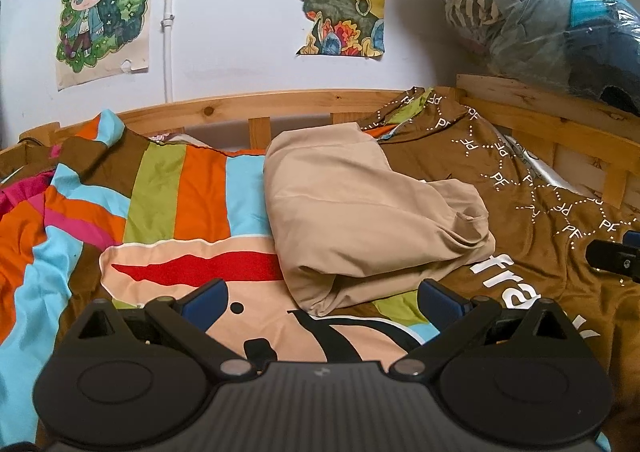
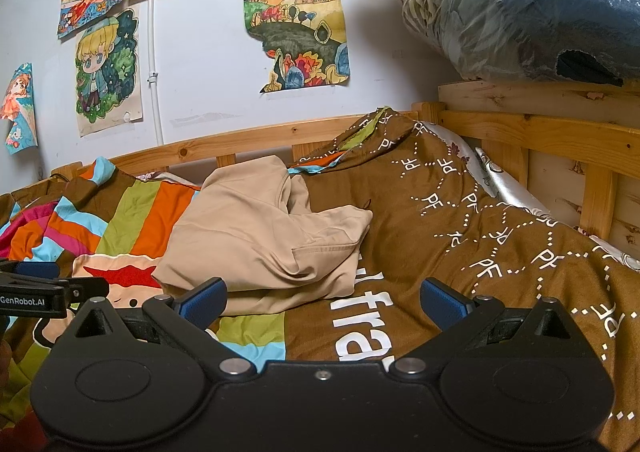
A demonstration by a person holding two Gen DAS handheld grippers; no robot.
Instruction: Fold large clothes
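We've got the beige garment (image 1: 360, 207) bunched up in the middle of the striped quilt (image 1: 160, 187) on the wooden bed (image 1: 280, 99). Both our left gripper (image 1: 322, 302) and right gripper (image 2: 322, 302) are spread wide, holding nothing, just short of it.

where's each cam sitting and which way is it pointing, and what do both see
Left wrist: rides the left gripper, facing the wall across the bed, beige garment just ahead; own open blue-padded fingers show, right gripper at the right edge.
Right wrist: rides the right gripper, facing the same way, further right; own open fingers show, left gripper at the left edge.
Shared: garment, colourful duvet, wooden bed rail, wall drawings, bagged clothes.
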